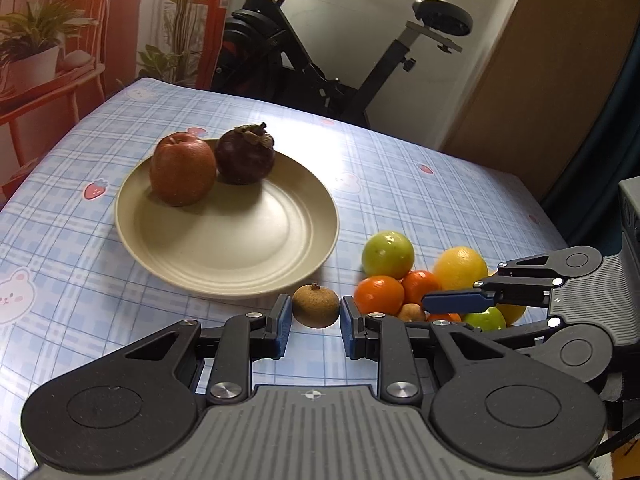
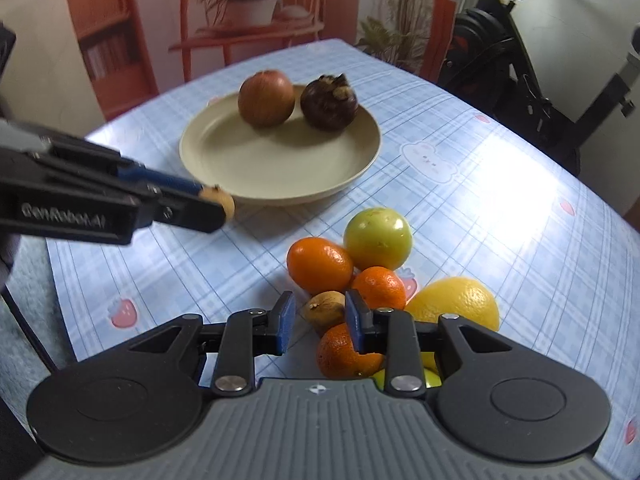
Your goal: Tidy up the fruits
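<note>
The left hand-held gripper is clamped on a small brown longan, just short of the plate ahead. The right hand-held gripper pinches another longan at the fruit pile.

A tabletop under a pale blue plaid cloth with strawberry and bear prints catches bright glare. Behind it stands a black exercise bike against a white wall, beside an orange backdrop picturing potted plants and shelves. A brown panel stands at the right.
</note>
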`<state>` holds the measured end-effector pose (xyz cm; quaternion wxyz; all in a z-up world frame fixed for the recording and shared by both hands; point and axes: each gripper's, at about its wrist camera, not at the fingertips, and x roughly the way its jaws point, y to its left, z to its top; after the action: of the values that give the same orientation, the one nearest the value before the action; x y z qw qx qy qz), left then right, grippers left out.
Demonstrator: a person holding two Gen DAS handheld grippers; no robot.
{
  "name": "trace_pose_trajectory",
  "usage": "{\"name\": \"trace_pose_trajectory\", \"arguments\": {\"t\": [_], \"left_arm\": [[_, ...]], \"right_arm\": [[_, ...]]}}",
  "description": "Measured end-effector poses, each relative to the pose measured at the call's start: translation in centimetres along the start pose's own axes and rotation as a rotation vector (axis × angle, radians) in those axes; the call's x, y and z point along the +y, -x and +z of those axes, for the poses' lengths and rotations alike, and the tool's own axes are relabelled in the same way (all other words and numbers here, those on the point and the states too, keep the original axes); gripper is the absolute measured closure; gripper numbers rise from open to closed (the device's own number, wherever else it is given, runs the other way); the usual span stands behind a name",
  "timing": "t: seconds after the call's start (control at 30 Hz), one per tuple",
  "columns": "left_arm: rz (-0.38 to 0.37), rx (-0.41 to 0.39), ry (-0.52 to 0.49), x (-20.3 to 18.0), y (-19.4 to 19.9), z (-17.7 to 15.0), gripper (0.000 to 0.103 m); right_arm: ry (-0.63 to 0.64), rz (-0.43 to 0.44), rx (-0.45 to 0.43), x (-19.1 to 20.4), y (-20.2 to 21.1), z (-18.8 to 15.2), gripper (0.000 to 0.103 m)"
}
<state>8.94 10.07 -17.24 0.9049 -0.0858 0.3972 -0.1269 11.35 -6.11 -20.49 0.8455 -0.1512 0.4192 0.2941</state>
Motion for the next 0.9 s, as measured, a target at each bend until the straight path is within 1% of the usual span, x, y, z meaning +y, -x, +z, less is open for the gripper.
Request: {"name": "trace_pose_trajectory", "arguments": {"t": [0.27,0.63,0.8,0.9], "left_arm": [[-0.023,-0.017,0.057,1.6,0.4,-0.1,0.076],[-0.043,-0.027,0.089,2.5,0.5,-0.3,0.076],[-0.045,-0.025,0.099,2.9,0.5,-0.3,0.076],[-0.044,-0.025,0.104,2.9,0.5,-0.3,0.076]], "right_arm": [[0.151,-0.086,0.049,1.9,-1.1,0.2,0.072],[0.405,-0.207,0.094,4.8,-3.0,0.1,0.072],[0.448,-0.231,0.095,5.3,-3.6,0.0,0.072],[0.411,-0.209,0.079,5.0,-3.4,0.1,0.072]]}}
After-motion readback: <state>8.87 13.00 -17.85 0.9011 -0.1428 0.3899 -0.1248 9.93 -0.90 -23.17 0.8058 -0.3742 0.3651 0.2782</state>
